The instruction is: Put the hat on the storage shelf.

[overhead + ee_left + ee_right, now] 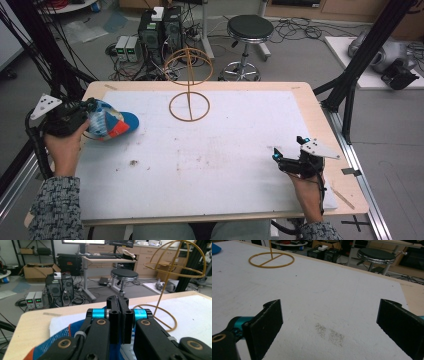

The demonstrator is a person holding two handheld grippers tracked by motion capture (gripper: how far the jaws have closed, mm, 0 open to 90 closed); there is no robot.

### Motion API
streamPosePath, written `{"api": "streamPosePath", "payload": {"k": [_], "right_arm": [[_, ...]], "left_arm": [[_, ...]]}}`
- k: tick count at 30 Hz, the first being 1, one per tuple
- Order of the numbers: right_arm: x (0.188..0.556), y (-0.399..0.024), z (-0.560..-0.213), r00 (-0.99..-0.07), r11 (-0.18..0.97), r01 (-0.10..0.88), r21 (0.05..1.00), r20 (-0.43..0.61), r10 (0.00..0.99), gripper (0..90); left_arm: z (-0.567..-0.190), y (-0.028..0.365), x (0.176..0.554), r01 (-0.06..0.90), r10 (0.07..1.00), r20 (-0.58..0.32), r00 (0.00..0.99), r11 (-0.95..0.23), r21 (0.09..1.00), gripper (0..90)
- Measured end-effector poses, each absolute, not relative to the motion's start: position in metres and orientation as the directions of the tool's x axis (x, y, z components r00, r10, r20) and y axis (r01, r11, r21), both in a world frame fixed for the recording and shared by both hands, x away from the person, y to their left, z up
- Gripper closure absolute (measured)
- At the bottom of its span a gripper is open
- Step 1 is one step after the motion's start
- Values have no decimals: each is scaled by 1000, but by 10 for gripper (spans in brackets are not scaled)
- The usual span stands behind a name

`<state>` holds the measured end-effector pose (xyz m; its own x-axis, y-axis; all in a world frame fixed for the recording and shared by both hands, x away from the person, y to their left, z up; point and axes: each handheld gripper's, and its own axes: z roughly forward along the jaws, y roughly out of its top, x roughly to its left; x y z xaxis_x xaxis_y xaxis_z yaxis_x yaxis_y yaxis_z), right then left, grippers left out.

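At the table's far left, my left gripper (90, 107) is clamped on the cap (111, 122), its jaws pressed together on the fabric; the cap is held just left of the wire stand (189, 102); near right, my right gripper (286, 151) rests low with jaws spread wide, nothing between them.

White mat (210, 155) covering a wooden table (320, 125), black round stool (249, 27) on the floor beyond, two computer towers (160, 30), tangled cables (295, 27), cardboard box (37, 271)
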<state>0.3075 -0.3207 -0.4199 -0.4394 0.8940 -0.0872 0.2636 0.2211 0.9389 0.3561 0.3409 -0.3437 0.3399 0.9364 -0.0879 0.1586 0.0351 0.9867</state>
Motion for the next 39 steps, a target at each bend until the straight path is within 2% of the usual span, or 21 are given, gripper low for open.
{"api": "streamPosePath", "payload": {"k": [39], "right_arm": [[312, -320, -423, -470, 202, 268, 942, -55, 881, 56]], "left_arm": [[-209, 276, 425, -14, 948, -26, 317, 33, 999, 880]]}}
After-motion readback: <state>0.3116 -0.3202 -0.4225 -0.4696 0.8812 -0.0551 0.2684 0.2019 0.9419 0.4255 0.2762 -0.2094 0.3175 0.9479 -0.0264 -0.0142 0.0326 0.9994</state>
